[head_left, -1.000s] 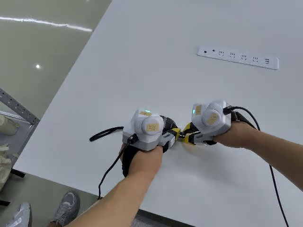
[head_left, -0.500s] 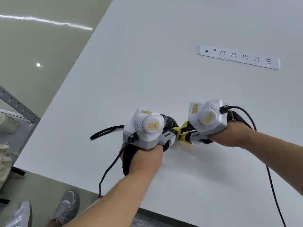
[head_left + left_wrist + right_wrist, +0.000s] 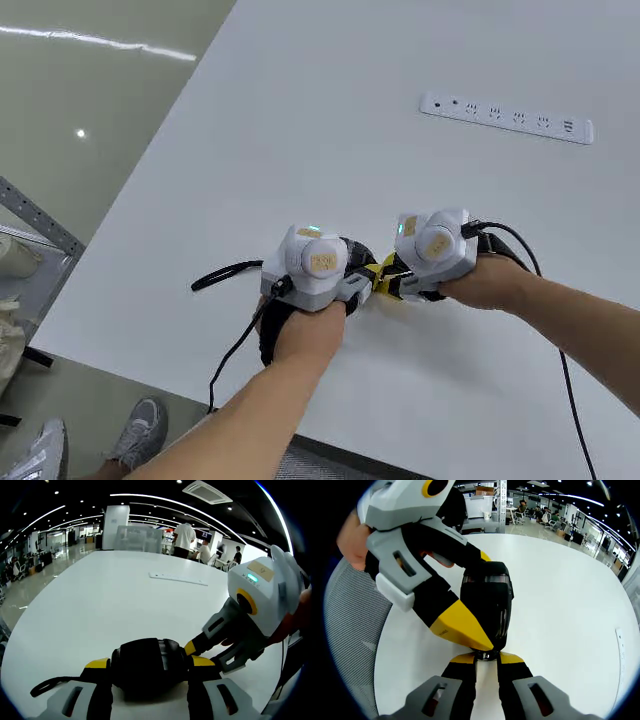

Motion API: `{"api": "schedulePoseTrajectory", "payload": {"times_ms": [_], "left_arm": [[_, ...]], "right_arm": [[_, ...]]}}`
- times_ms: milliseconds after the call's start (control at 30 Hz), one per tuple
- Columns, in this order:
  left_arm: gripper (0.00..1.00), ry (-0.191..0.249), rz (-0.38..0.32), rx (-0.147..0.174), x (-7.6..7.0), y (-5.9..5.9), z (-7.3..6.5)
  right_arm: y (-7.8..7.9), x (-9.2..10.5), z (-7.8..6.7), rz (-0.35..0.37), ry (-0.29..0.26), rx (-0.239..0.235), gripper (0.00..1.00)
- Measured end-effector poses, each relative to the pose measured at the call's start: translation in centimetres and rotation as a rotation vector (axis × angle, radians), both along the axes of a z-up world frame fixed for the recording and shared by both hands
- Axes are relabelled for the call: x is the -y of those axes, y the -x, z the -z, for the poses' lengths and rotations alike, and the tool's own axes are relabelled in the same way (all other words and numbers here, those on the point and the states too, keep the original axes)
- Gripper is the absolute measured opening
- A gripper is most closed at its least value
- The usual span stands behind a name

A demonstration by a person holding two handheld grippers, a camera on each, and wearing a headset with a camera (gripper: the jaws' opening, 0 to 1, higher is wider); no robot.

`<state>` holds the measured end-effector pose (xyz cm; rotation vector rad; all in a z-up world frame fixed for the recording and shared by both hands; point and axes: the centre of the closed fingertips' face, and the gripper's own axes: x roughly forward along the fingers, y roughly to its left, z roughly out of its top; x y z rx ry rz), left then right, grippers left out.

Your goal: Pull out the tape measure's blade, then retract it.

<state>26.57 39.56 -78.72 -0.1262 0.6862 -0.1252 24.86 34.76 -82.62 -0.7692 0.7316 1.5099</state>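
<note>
Right gripper [image 3: 486, 657] nearer; rounded black tape measure [image 3: 147, 665].

1. Black all over the tape measure [image 3: 145, 667], black too on its strap [image 3: 225, 275].
2. Yellow at the jaw tips of the left gripper [image 3: 150, 662] and the right gripper [image 3: 486, 657], then black, then pale grey further back.
3. White-grey on both gripper housings, with tan square labels.
4. Plain white across the table [image 3: 300, 120] and the power strip [image 3: 506, 118].
5. Black along the cable [image 3: 232, 352]; glossy grey-green over the floor [image 3: 90, 90].
</note>
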Motion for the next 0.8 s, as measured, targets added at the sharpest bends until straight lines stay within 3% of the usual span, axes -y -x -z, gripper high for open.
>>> {"api": "schedulePoseTrajectory", "payload": {"times_ms": [400, 600, 800], "left_arm": [[0.59, 0.013, -0.011, 0.014, 0.0, 0.0, -0.1], [0.59, 0.030, 0.003, 0.016, -0.1, 0.1, -0.2], [0.57, 0.071, 0.023, 0.028, -0.5, 0.6, -0.7]], "right_arm": [[0.0, 0.0, 0.1, 0.017, 0.000, 0.015, 0.13], [-0.4, 0.5, 0.1, 0.074, -0.001, 0.013, 0.17], [-0.7, 1.3, -0.7, 0.184, -0.049, -0.037, 0.19]]}}
